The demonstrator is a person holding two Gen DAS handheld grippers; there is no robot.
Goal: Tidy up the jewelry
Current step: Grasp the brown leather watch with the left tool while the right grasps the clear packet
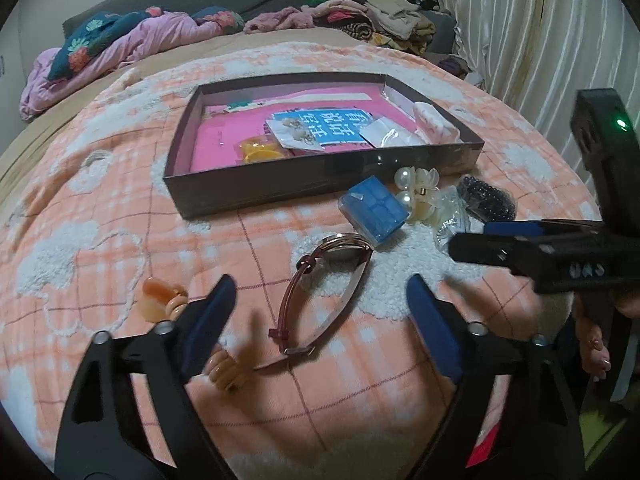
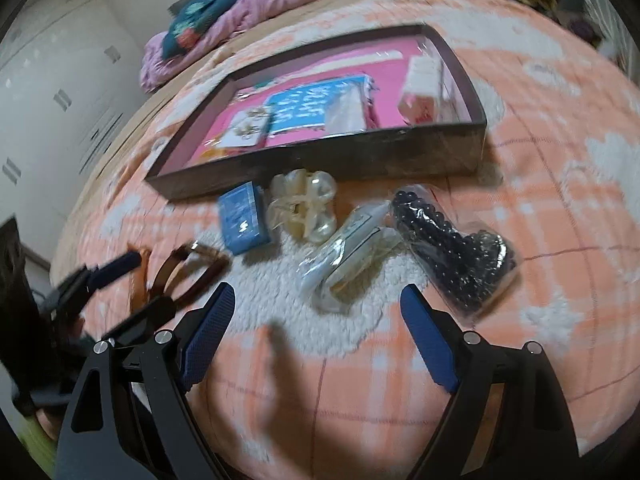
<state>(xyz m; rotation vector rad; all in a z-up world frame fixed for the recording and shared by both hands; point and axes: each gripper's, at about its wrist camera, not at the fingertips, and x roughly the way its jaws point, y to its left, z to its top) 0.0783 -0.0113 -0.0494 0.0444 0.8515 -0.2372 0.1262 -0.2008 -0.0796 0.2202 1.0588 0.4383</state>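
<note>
A dark shallow box (image 1: 240,190) with a pink lining holds several jewelry items; it also shows in the right wrist view (image 2: 320,160). In front of it on the bed lie a blue case (image 1: 374,210), a pearl hair clip (image 1: 416,196), a clear packet (image 2: 348,248), a bag of black beads (image 2: 452,248) and a brown-strap watch (image 1: 320,296). My left gripper (image 1: 320,320) is open, low over the watch. My right gripper (image 2: 318,320) is open and empty, just short of the clear packet. An orange hair clip (image 1: 164,300) lies by my left finger.
The bed has an orange and white checked blanket (image 1: 100,240). Rumpled bedding (image 1: 120,40) and piled clothes (image 1: 380,12) lie at the far side. A curtain (image 1: 540,40) hangs at the right. White cupboards (image 2: 48,100) stand to the left.
</note>
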